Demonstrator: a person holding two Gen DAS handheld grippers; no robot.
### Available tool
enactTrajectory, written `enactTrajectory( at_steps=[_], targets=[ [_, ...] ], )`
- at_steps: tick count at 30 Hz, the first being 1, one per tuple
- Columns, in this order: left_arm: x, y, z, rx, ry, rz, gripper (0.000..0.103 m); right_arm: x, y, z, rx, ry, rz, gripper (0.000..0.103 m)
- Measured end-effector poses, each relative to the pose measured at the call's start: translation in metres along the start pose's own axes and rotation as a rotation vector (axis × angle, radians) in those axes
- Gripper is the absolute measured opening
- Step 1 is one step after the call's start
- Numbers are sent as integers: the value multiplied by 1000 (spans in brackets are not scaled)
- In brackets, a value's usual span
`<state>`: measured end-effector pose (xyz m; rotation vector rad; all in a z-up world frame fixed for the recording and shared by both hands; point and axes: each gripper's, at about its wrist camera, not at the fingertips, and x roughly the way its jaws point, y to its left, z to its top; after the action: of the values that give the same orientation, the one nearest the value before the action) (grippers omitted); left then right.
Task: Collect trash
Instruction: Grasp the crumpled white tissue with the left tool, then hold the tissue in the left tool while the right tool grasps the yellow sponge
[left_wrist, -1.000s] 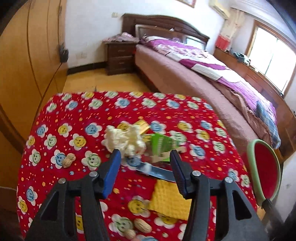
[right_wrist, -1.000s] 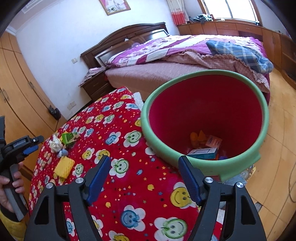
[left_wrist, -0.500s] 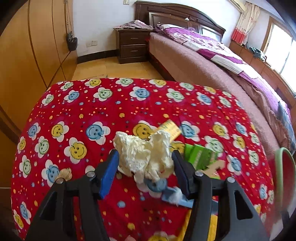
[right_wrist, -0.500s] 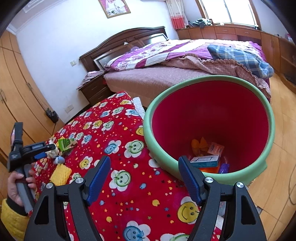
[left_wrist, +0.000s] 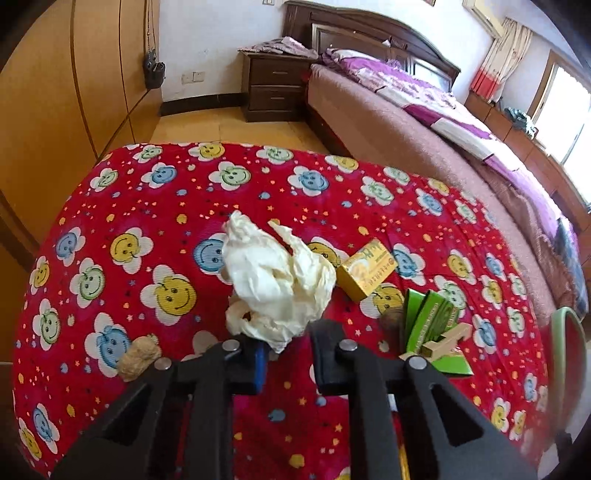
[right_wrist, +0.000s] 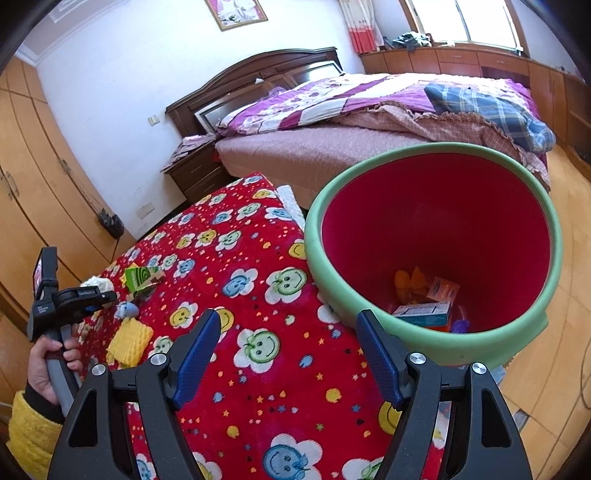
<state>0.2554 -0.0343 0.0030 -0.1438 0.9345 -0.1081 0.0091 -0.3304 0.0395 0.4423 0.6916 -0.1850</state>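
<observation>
Left gripper (left_wrist: 284, 349) pinching the near, lower end of the crumpled white tissue (left_wrist: 275, 282), jaws drawn in against the paper with only the wad between them. Tissue bulging up and away from the fingertips, hanging over the red smiley-face tablecloth (left_wrist: 155, 206). Lying just right of the tissue, a small yellow box (left_wrist: 367, 269); nearer and further right, a flattened green carton (left_wrist: 432, 326) with a pale wooden piece (left_wrist: 443, 341) resting across its near edge. Sitting left of the gripper on the cloth, a peanut in its shell (left_wrist: 138, 358). Showing at the far right edge, only a sliver of the green rim of the bin (left_wrist: 565, 325).

Right gripper (right_wrist: 290, 350) hanging wide apart and holding nothing, blue pads spread above the cloth, the right finger pointing close to the green-rimmed bin (right_wrist: 369, 206). Bin standing just beside the right edge of the table, red inside, with an orange wrapper (right_wrist: 408, 282), an orange box (right_wrist: 443, 290) and a blue-and-white box (right_wrist: 424, 312) lying at the bottom. Appearing far left in this view, the left gripper (right_wrist: 105, 295) held in a hand (right_wrist: 50, 360) with a yellow sleeve; near it a yellow sponge (right_wrist: 129, 339) and a small blue-grey scrap (right_wrist: 127, 310) lying on the cloth.
</observation>
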Motion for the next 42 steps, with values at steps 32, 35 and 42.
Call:
enactTrajectory(
  at_steps=[32, 35, 42],
  targets=[
    [-116, 39, -105, -13, -97, -64, 17, 70, 143, -30, -211, 184, 183, 77],
    [-118, 41, -109, -14, -104, -65, 17, 83, 148, -34, -192, 206, 177, 75],
    [-120, 39, -113, -13, -114, -75, 17, 85, 147, -39, -199, 207, 189, 26]
  ],
)
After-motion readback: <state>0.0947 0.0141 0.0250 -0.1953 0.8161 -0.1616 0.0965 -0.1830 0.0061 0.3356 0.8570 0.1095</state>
